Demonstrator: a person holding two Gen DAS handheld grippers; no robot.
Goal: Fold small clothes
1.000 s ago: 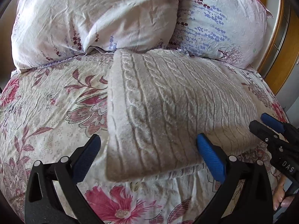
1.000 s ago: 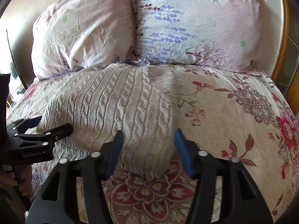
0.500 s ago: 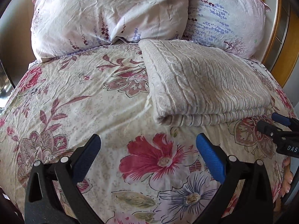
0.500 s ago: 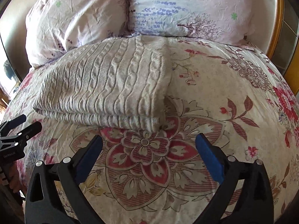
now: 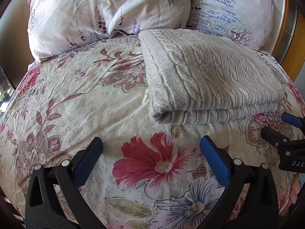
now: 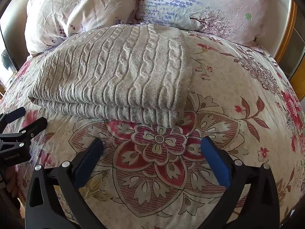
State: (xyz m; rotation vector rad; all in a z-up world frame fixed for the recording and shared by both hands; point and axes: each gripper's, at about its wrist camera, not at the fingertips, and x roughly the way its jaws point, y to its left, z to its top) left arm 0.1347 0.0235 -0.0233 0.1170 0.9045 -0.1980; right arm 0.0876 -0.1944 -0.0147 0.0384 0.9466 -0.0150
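A beige cable-knit sweater (image 5: 209, 78) lies folded in a flat rectangle on the floral bedspread (image 5: 85, 105), its far edge against the pillows. It also shows in the right wrist view (image 6: 118, 70). My left gripper (image 5: 150, 150) is open and empty, hovering over the bedspread short of the sweater's near left corner. My right gripper (image 6: 151, 149) is open and empty, short of the sweater's near right corner. Each gripper shows at the edge of the other's view, the right one (image 5: 286, 131) and the left one (image 6: 22, 122).
Two floral pillows (image 5: 106, 9) (image 5: 228, 5) lean at the head of the bed behind the sweater. A wooden bed frame (image 6: 286, 36) runs along the right side. Bare bedspread (image 6: 247, 95) lies to the right of the sweater.
Both grippers pulled back from the sweater toward the foot of the bed. The right gripper's jaws opened wide. The sweater stays folded where it lay.
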